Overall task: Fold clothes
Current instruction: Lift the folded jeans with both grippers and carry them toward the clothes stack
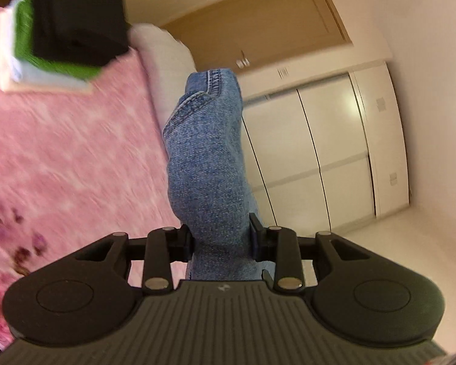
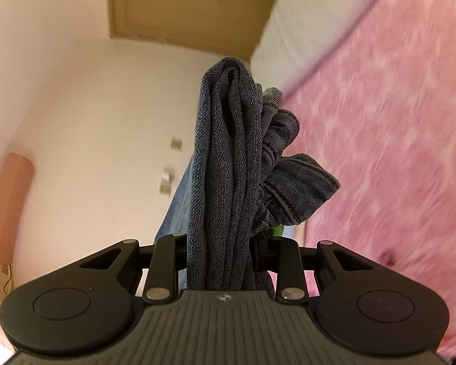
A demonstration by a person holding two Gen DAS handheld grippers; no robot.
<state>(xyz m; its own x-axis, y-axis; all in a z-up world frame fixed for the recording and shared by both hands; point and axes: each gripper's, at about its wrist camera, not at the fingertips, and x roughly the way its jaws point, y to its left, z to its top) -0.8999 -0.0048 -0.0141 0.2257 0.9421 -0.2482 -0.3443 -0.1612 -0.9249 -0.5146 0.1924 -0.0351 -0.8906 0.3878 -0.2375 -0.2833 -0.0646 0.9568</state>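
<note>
Left tongs clamped on blue jeans; right tongs clamped on a bunched dark part of the jeans — both held up above pink bedspread, w/ folded clothes stack behind.

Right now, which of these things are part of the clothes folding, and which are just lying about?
Part of the job:
jeans
left hand-held gripper
right hand-held gripper
folded stack
pink blanket

Just there:
white pillow
wardrobe doors
wooden door
</note>
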